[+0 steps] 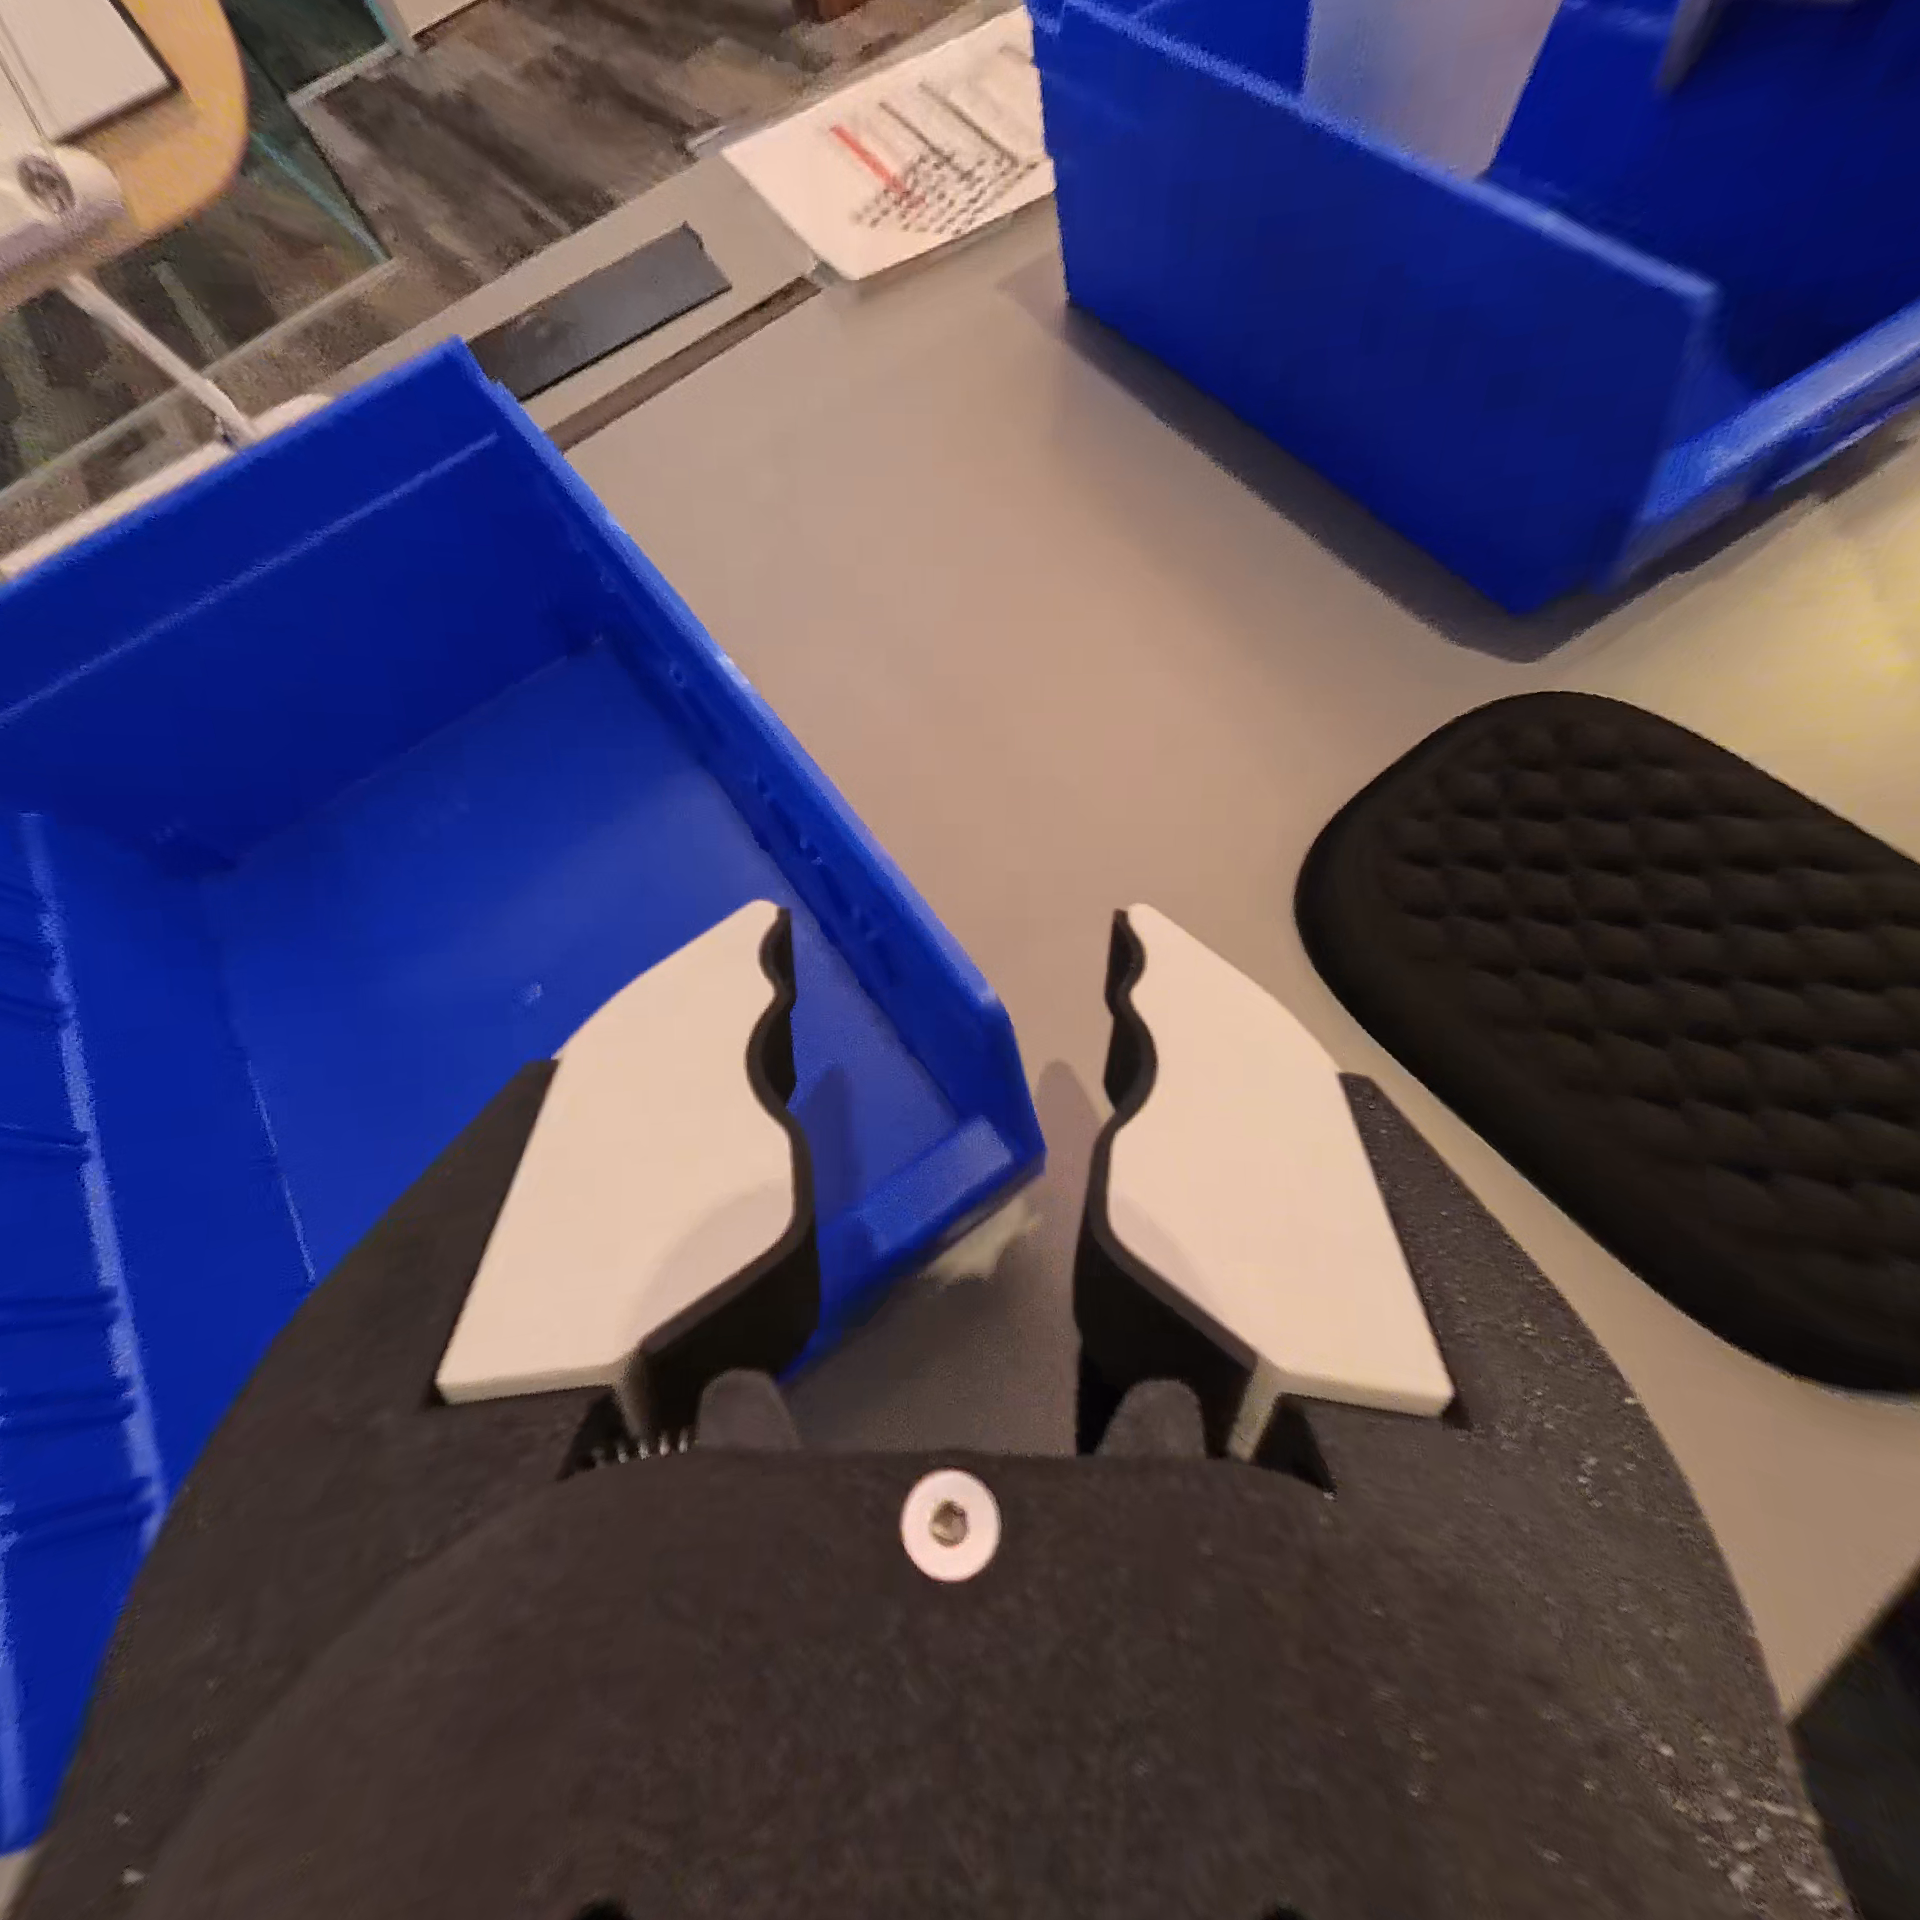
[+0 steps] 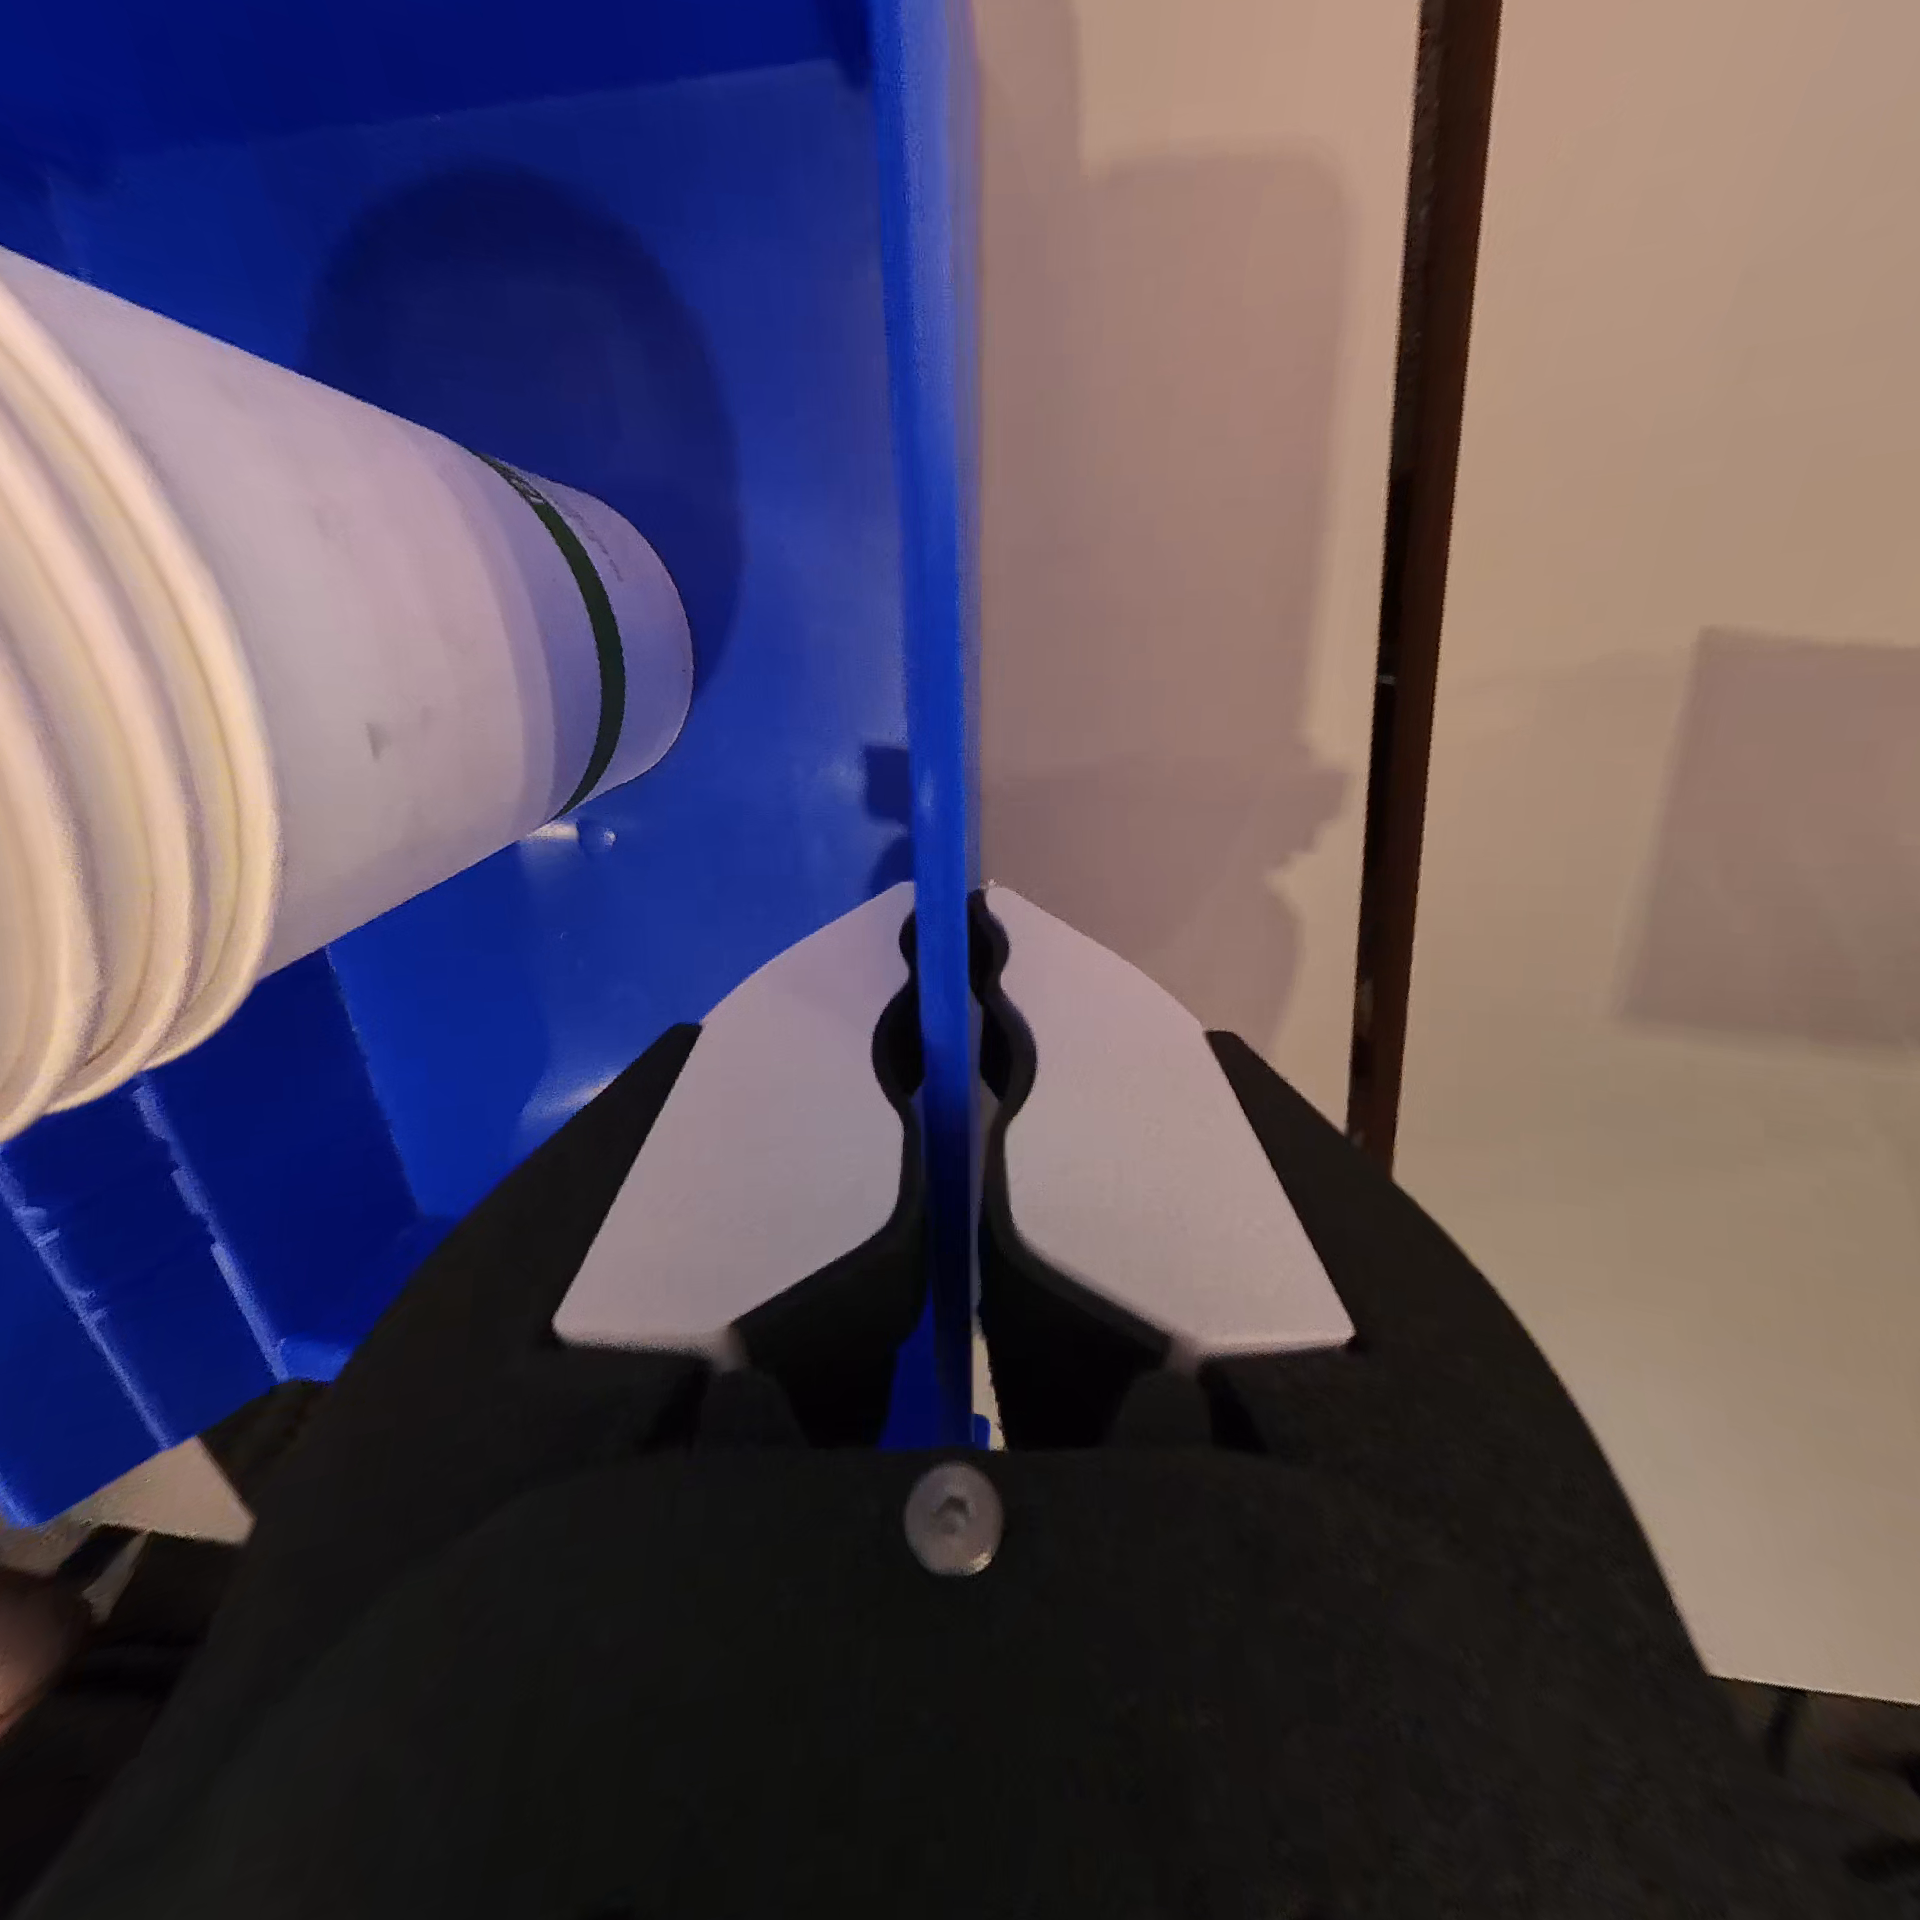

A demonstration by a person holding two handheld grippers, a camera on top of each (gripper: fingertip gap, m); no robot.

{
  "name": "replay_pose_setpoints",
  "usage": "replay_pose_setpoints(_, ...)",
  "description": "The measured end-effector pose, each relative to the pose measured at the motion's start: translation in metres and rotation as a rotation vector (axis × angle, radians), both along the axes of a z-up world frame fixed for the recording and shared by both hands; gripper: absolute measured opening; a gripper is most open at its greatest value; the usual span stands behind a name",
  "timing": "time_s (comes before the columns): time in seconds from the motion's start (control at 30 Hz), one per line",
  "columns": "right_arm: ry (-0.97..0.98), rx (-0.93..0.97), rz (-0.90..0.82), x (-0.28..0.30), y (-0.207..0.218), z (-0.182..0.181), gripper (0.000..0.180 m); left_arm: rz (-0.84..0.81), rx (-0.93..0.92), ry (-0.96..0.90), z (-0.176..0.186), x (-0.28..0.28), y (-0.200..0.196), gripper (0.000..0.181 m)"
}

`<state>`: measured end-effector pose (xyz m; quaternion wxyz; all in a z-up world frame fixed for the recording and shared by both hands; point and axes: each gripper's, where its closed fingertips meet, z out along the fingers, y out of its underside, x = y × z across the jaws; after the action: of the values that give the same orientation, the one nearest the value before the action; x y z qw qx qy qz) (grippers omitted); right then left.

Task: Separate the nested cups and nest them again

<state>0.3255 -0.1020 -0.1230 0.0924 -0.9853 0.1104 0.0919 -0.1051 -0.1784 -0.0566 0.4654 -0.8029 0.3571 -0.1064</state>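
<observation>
Your right gripper (image 2: 943, 914) is clamped on the side wall of the blue bin (image 2: 925, 520), and the stack of white cups (image 2: 312, 665) stands inside it at about 9 o'clock from your fingertips, still nested and close to the wall you hold. Your left gripper (image 1: 951, 935) has its jaws apart and holds nothing – it hovers over the near corner of an empty blue bin (image 1: 416, 831). In the left wrist view the bin with the cups (image 1: 1351, 364) is at 1 o'clock, well apart, and a black pad (image 1: 1621, 1018) lies at 3 o'clock on the grey table (image 1: 987, 623). I judge you are only at the beginning: the right side steadies the bin and no cup is separated yet. The next move calls for bringing the open left gripper to the stack – take the rim of one cup only, and keep the bin steady.
</observation>
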Motion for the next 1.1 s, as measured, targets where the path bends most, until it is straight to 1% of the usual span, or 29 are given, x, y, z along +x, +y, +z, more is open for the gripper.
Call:
replay_pose_setpoints(0.1, 0.07, -0.011, -0.031, -0.006, -0.004, 0.001, 0.006, -0.037, 0.058, 0.009, 0.022, -0.016, -0.018, 0.056)
replay_pose_setpoints(0.2, 0.082, -0.024, -0.048, -0.007, -0.008, 0.005, 0.005, -0.031, 0.13, 0.014, 0.04, -0.041, -0.03, 0.051)
replay_pose_setpoints(0.3, 0.108, -0.038, -0.065, -0.011, -0.012, 0.011, 0.006, -0.022, 0.123, 0.029, 0.043, -0.068, -0.04, 0.051)
replay_pose_setpoints(0.4, 0.121, -0.023, -0.077, -0.015, -0.014, 0.024, 0.006, 0.027, 0.101, 0.027, 0.041, -0.101, -0.041, 0.051)
replay_pose_setpoints(0.53, 0.108, -0.011, -0.071, -0.026, -0.015, 0.052, 0.006, 0.096, 0.084, -0.003, 0.043, -0.146, -0.038, 0.05)
replay_pose_setpoints(0.67, 0.073, -0.003, -0.046, -0.051, -0.012, 0.095, 0.006, 0.165, 0.082, -0.024, 0.047, -0.189, -0.032, 0.048)
replay_pose_setpoints(0.8, 0.063, 0.026, 0.01, -0.101, 0.003, 0.148, 0.006, 0.23, 0.066, -0.058, 0.047, -0.229, -0.024, 0.049)
replay_pose_setpoints(0.9, 0.071, 0.044, 0.078, -0.156, 0.02, 0.182, 0.006, 0.294, 0.066, -0.068, 0.046, -0.26, -0.016, 0.049)
replay_pose_setpoints(1.0, 0.082, 0.058, 0.163, -0.224, 0.042, 0.205, 0.005, 0.407, 0.101, 0.003, 0.046, -0.302, -0.005, 0.049)
replay_pose_setpoints(1.1, 0.107, 0.06, 0.273, -0.299, 0.065, 0.216, 0.006, 0.466, 0.098, -0.006, 0.045, -0.331, -0.001, 0.049)
